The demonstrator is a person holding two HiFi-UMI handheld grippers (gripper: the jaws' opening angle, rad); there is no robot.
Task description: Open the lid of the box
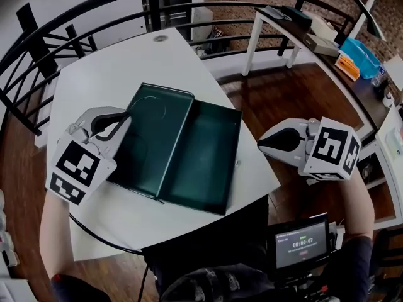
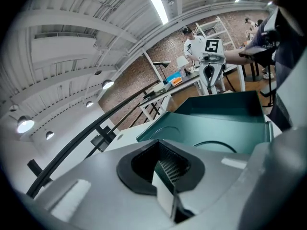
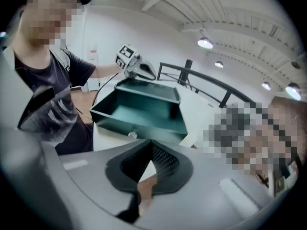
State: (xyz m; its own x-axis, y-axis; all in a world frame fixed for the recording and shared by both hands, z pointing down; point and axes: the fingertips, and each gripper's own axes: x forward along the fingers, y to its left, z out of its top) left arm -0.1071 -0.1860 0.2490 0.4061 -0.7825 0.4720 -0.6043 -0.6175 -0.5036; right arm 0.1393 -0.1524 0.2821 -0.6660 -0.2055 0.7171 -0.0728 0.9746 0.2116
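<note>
White table bore green box, lid flat open, your left gripper closed empty at lid's left edge, right gripper closed empty off table's right edge.

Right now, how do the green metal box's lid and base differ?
The flat green metal lid lies open on the left, shallow, with a ring pressed into it; the green base tray sits right of it, deeper and plain. The lid lies well inside the white table; the base nears its right edge. Both are dark green and empty.
</note>
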